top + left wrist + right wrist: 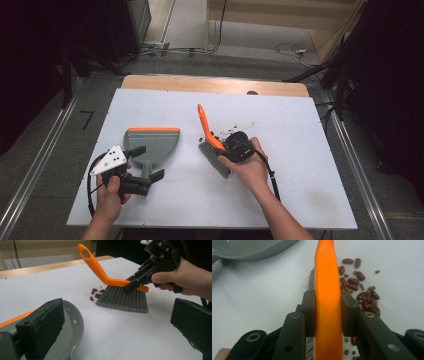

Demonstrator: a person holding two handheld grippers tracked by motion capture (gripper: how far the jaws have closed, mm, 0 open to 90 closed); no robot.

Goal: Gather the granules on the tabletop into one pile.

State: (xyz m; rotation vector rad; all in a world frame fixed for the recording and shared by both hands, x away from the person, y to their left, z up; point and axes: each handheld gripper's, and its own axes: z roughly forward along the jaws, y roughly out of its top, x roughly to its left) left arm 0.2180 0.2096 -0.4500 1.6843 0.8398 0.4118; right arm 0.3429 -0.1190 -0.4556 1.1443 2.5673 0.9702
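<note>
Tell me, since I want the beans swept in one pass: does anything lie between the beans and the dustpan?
Nothing visible does. The beans lie beside the brush, which the right gripper clamps by its orange spine. Bare white table runs from there to the dustpan, whose handle sits between the left gripper's open jaws.

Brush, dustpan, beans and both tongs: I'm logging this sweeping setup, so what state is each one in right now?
Brush: clamped by its orange back, bristles down on the table, handle tilted up.
Dustpan: flat on the table, looks empty, its handle between open jaws.
Beans: loose on the table beside the bristles, red and small green ones, not in the dustpan.
Right tongs: shut on the brush.
Left tongs: open around the dustpan handle.
</note>
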